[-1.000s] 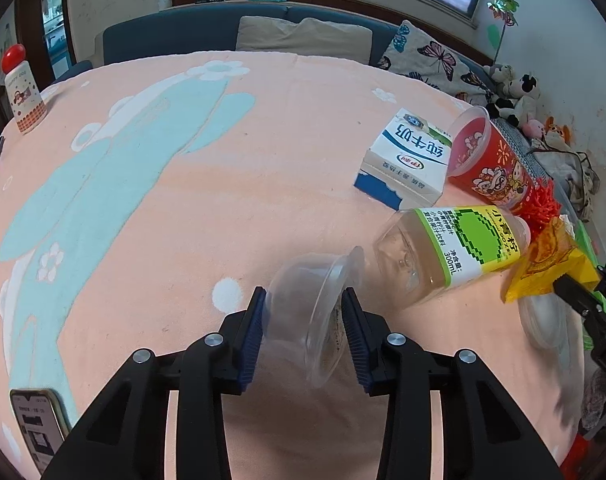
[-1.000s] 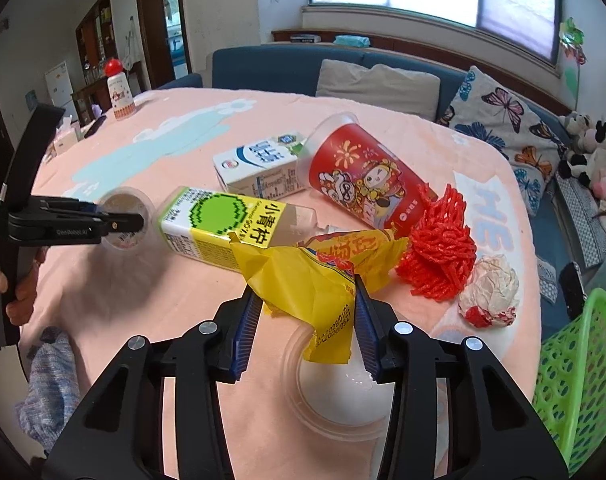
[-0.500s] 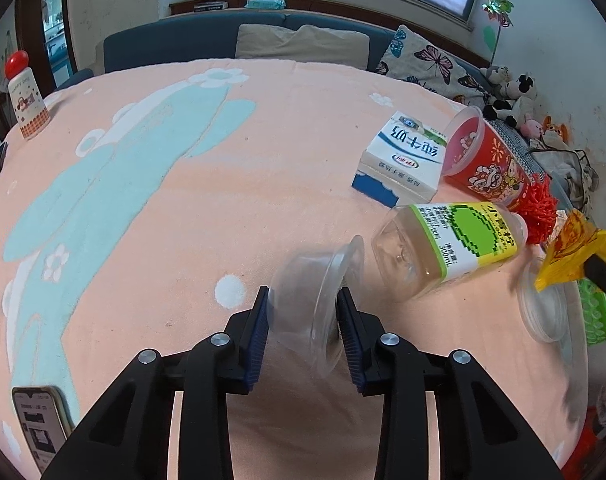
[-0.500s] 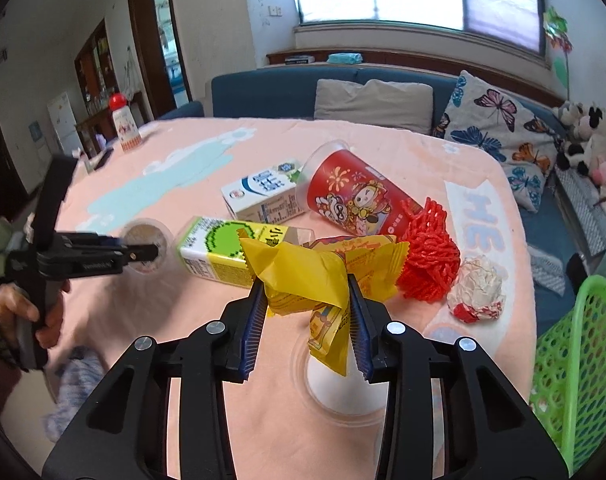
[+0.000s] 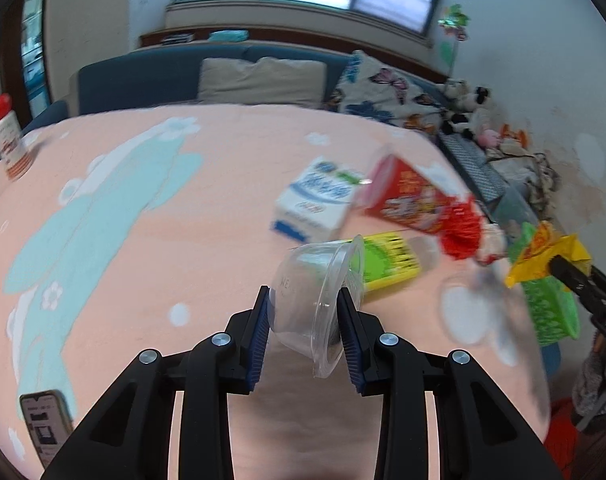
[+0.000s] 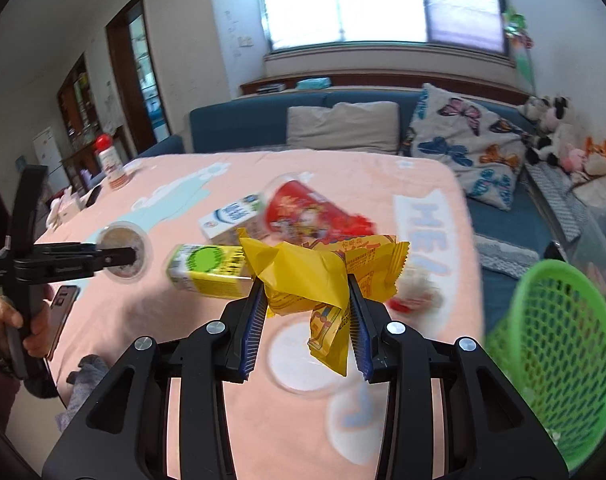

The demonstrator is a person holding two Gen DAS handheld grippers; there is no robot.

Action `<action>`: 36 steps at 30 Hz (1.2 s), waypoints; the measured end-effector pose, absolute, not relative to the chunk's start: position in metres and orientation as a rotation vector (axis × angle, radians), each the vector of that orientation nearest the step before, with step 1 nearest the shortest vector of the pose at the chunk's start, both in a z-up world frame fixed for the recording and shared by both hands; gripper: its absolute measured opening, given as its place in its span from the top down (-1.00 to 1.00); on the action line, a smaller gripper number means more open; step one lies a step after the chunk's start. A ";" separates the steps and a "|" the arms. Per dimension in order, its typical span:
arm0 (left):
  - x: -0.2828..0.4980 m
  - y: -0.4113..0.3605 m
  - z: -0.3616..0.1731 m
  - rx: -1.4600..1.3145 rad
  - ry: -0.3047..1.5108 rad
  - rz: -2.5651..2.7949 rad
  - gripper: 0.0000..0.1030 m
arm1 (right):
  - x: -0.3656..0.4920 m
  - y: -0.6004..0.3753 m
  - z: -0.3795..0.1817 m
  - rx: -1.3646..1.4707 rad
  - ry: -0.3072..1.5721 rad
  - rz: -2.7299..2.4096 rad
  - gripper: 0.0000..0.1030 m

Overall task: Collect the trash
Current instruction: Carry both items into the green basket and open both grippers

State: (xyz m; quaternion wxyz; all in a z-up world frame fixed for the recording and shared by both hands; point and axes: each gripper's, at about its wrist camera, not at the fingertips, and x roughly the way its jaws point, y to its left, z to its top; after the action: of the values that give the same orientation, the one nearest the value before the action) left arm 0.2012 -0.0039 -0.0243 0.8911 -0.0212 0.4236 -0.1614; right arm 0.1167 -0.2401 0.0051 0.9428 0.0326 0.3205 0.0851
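Observation:
My left gripper (image 5: 305, 312) is shut on a clear plastic cup (image 5: 315, 300), lifted above the pink tablecloth (image 5: 143, 240); the same cup (image 6: 123, 251) shows in the right wrist view. My right gripper (image 6: 307, 304) is shut on a crumpled yellow snack wrapper (image 6: 315, 276), also raised off the table. On the cloth lie a green-and-yellow bottle (image 6: 207, 266), a white milk carton (image 6: 233, 216), a red printed cup (image 6: 307, 216), a red mesh ball (image 5: 461, 232), a crumpled paper wad (image 6: 417, 286) and a clear round lid (image 6: 303, 360).
A green mesh basket (image 6: 559, 356) stands off the table's right edge. A phone (image 5: 47, 420) lies at the near left, a red-capped bottle (image 5: 7, 136) at the far left. A blue sofa with pillows (image 6: 343, 128) runs behind the table. A hand (image 6: 19, 320) holds the left gripper's handle.
Both grippers have risen from the table with their loads. The cup went up and rightward over the bottle; the wrapper lifted clear of the lid and drifted toward the green basket.

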 end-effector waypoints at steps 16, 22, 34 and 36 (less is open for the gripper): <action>0.183 -0.170 0.012 0.066 0.841 -0.624 0.37 | 0.055 -0.372 0.001 0.136 0.661 -0.125 0.24; 0.177 -0.233 0.013 0.111 0.855 -0.714 0.37 | 0.036 -0.411 -0.012 0.174 0.689 -0.199 0.20; 0.170 -0.329 0.001 0.198 0.886 -0.829 0.37 | 0.021 -0.453 -0.030 0.220 0.718 -0.267 -0.07; 0.169 -0.338 0.000 0.200 0.892 -0.840 0.37 | 0.020 -0.456 -0.031 0.226 0.717 -0.273 -0.10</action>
State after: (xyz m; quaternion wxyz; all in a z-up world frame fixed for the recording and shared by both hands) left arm 0.1695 -0.3383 -0.0004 0.8134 0.0936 0.4180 -0.3936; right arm 0.0200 -0.4557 -0.0312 0.9210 0.1100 0.3492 -0.1329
